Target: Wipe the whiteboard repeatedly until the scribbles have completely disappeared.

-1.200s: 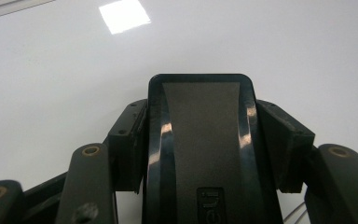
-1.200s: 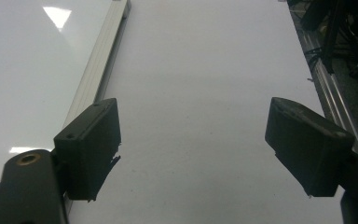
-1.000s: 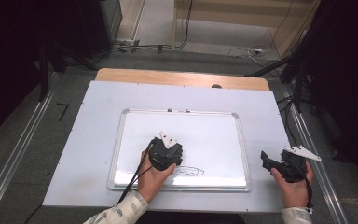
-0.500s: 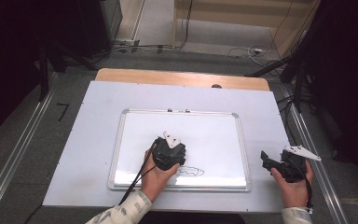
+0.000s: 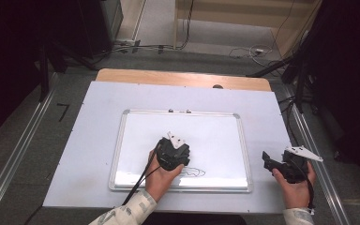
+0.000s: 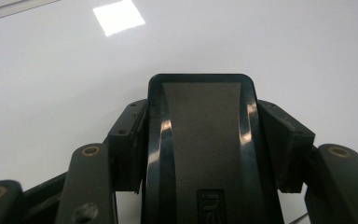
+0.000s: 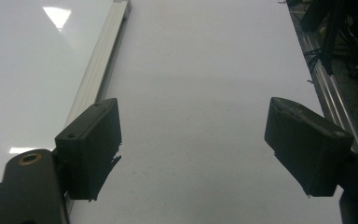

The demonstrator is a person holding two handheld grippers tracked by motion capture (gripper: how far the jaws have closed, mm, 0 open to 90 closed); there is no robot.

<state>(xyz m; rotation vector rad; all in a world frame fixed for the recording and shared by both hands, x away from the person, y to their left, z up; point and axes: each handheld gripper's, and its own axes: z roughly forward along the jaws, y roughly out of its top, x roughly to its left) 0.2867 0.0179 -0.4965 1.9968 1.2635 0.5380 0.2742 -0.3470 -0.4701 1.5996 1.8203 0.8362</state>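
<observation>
Left tongs (image 5: 174, 151) pinch a black eraser (image 6: 200, 140) tight, one jaw on each long side. It sits flat on the whiteboard (image 5: 215, 136), low down and near the middle, just above a black scribble (image 5: 194, 172). Right tongs (image 5: 274, 164) are spread wide with nothing in them. They wait over the bare desk (image 5: 98, 140), just to the right of the whiteboard's silver edge.

I think the eraser is light and easy to lift. Its shell looks hard and shiny, so it could slip if the squeeze is weak. The grey pad on it looks soft, like felt. Holding it by the two long sides, as now, seems best, because the flat wiping face stays free to rub.

I think the whiteboard is thin, stiff and smooth. It may slide on the desk when rubbed hard. A good spot to steady it would be the silver edge, not the white part.
</observation>
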